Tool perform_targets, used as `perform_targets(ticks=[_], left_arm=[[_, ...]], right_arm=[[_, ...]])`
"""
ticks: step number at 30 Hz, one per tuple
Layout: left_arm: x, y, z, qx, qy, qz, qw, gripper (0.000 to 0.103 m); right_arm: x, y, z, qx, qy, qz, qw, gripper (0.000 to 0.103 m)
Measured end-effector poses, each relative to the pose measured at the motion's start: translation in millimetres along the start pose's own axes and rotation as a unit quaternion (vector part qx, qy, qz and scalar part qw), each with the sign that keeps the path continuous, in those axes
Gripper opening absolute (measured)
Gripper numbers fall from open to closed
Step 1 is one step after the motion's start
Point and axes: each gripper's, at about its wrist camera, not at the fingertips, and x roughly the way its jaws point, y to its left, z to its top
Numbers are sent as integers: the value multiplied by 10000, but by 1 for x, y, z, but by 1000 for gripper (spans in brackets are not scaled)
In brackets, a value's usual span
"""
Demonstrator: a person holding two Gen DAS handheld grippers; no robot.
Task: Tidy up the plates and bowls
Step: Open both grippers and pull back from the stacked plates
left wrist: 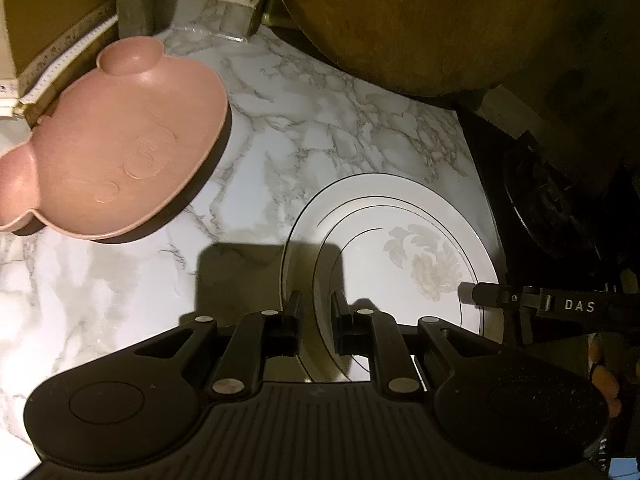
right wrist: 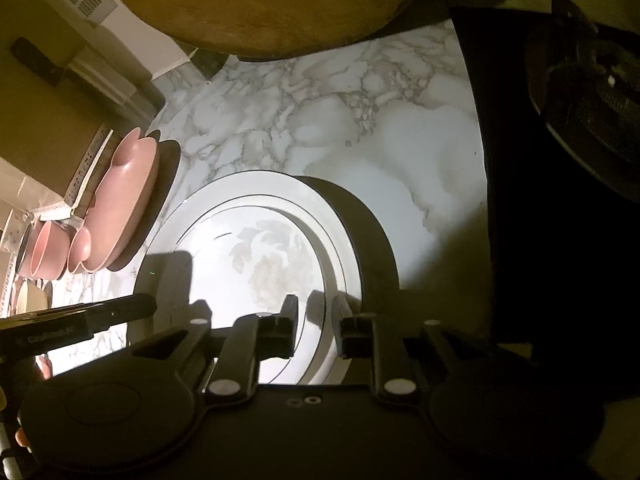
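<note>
Right view only: pink bowl (right wrist: 40, 250) behind pink plate (right wrist: 120, 208). Both grippers (left wrist: 316, 312) (right wrist: 316, 316) pinch white plate (left wrist: 400, 232) rim; marble counter (left wrist: 280, 120).

In front of you the bench (left wrist: 320, 120) looks like glossy white marble with grey veins. The white plate (right wrist: 224, 280) seems glazed and smooth. The pink dish (left wrist: 120, 152) is matt. The gripper (left wrist: 316, 320) is black matt plastic with metal pins.

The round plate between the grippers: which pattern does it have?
White plate with thin dark rings and a faint beige flower print at its centre; the right wrist view shows it best.
</note>
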Motion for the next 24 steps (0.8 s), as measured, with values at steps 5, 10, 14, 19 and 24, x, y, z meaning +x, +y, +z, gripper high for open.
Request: perform_targets(ticks=[5, 10, 14, 19, 24], left_arm=[[-19, 1, -6, 87, -209, 38, 9997, 14], [-40, 4, -13, 178, -442, 124, 9988, 14], [-58, 10, -21, 171, -630, 222, 9976, 14], [-86, 21, -35, 95, -907, 358, 9952, 14], [-115, 36, -50, -27, -1192, 522, 9915, 17]], right_arm=[[-12, 17, -5, -298, -149, 153, 9993, 24], [-26, 41, -13, -654, -358, 268, 9969, 33], [-35, 62, -21, -928, -521, 333, 9938, 38], [-47, 88, -32, -1222, -739, 452, 9887, 49], [-54, 115, -43, -1485, -898, 582, 9831, 63]])
